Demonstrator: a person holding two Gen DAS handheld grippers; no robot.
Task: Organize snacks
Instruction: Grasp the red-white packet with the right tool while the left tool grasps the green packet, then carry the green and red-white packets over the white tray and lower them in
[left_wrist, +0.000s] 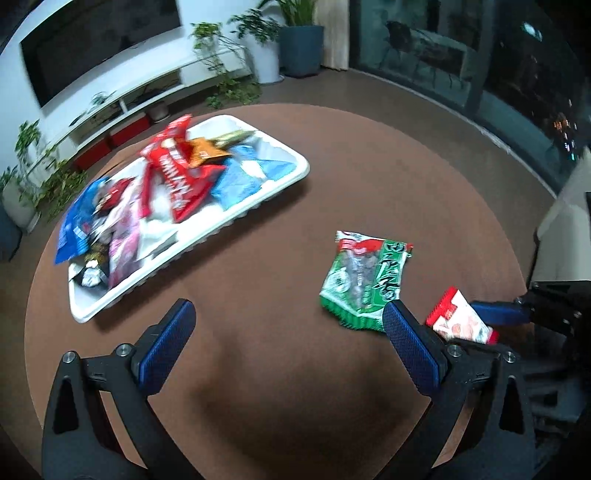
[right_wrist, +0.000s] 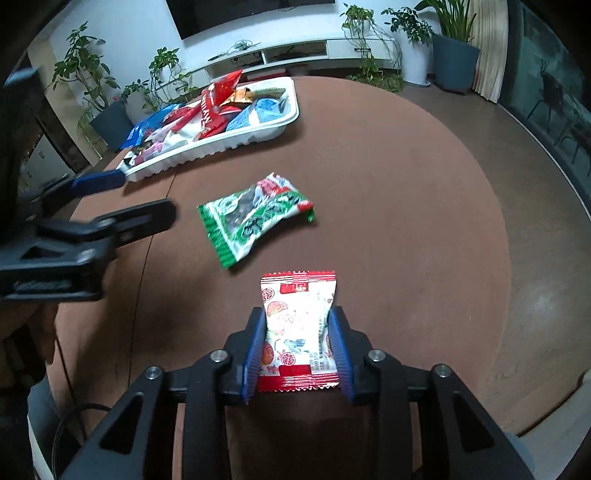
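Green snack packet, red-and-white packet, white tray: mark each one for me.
green snack packet (right_wrist: 255, 216), right wrist view, middle of the wrapper lying on the table.
red-and-white packet (right_wrist: 298, 325), right wrist view, printed face between the right tongs' pads.
white tray (left_wrist: 236, 219), left wrist view, near ribbed rim.

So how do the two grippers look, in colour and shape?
Both alike: the left gripper and right gripper have black angular frames with triangular cut-outs and silver bolts. The fingers carry blue textured pads. A thin dark cable shows beside the right one.
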